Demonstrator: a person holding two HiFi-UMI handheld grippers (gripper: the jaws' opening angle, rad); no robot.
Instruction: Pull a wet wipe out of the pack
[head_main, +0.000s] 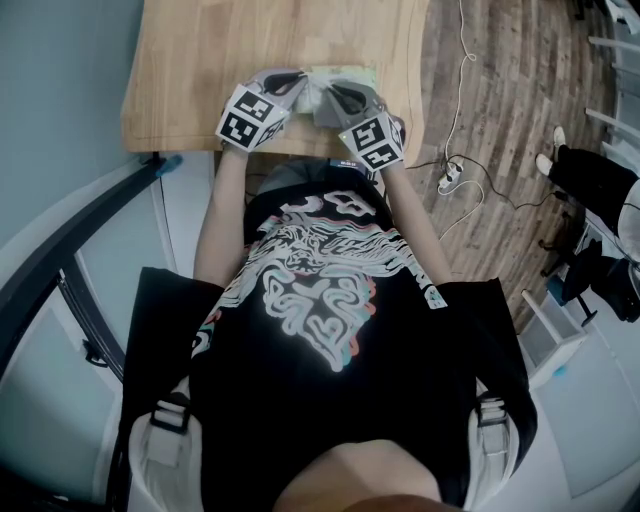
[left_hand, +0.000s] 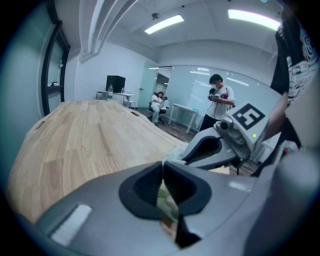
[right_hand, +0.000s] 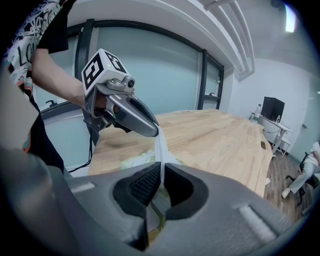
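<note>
Right gripper, left gripper both pinch wipe; pack beneath, on table.

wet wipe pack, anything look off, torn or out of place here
Nothing spilled or torn. One thing stands out: the wet wipe is pinched by both the left claw and the right claw, stretched as a strip between them above the pack, which sits close to the table's near edge.

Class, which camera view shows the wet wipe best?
The right gripper view: the white wet wipe hangs taut from the tip of the left gripper into the jaws of the right gripper. The head view shows only a pale patch between the grippers; the left gripper view barely shows it.
</note>
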